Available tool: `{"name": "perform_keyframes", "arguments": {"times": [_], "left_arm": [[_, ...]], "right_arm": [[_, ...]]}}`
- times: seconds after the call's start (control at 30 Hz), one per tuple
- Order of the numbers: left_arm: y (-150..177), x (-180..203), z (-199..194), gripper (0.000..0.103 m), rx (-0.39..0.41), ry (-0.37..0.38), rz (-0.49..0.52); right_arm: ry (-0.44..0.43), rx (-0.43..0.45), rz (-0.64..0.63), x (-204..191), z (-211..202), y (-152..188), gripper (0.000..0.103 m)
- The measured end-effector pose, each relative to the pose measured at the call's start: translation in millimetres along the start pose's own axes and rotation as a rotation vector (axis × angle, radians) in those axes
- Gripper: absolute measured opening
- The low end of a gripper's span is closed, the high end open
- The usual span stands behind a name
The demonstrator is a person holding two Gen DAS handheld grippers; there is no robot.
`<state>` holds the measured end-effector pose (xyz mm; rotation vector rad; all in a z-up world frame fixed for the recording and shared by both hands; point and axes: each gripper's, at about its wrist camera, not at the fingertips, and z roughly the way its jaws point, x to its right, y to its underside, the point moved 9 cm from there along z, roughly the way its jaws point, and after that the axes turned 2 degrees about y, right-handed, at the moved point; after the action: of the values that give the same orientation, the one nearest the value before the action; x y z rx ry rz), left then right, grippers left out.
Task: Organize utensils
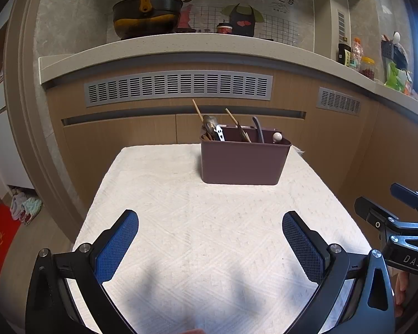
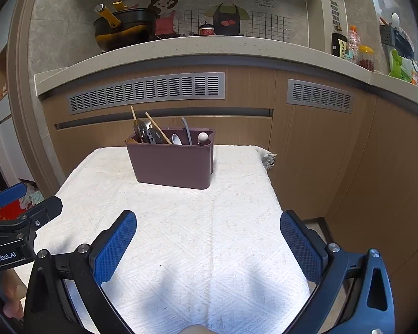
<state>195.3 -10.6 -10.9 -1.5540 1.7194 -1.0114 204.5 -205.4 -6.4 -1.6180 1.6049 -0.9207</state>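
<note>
Both the left gripper (image 1: 210,243) and right gripper (image 2: 208,242) hang wide and empty over the white woven cloth (image 2: 186,236), while the utensils (image 2: 158,132) already stand in the maroon plastic caddy (image 2: 171,164) at its far end, suggesting little remains.

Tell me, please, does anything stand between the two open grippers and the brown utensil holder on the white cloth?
Nothing visible does. Only bare white cloth lies between the left gripper, the right gripper and the utensil holder.
</note>
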Motion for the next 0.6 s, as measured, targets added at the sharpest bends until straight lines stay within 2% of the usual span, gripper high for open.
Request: {"name": "perform_keyframes", "arguments": {"times": [0.6], "left_arm": [[0.9,-0.8,-2.2,0.102,-0.001,0.003,0.003]], "right_arm": [[-0.002,0.005,-0.004,-1.1,-3.0,-0.3,0.103]]}}
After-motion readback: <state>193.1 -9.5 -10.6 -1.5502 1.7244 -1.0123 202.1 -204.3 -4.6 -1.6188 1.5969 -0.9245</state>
